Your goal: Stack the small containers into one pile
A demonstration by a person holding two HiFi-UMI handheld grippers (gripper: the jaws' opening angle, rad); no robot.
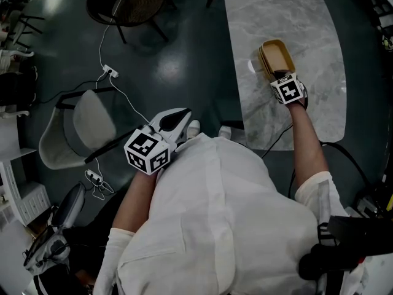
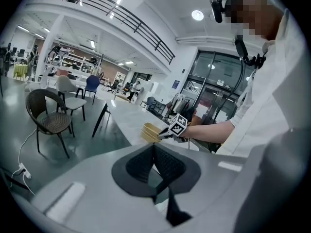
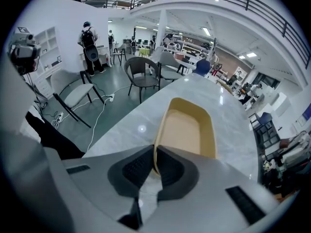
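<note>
On table (image 1: 276,5), right gripper (image 3: 154,166) is clamping rim of top container (image 3: 187,130); pile (image 1: 276,57) seemingly complete, release remaining; left gripper (image 2: 154,164) closed, empty.

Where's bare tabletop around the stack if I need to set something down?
The marble table is bare beyond the far end of the stacked containers, and from their right side out to the table's right edge. It is crowded only at the stack's near end, where the right hand-held gripper clamps the rim.

Marble table (image 1: 276,17); wicker chair (image 1: 138,3), grey chair (image 1: 92,121), power strip (image 1: 110,73) on floor (image 1: 184,72).
</note>
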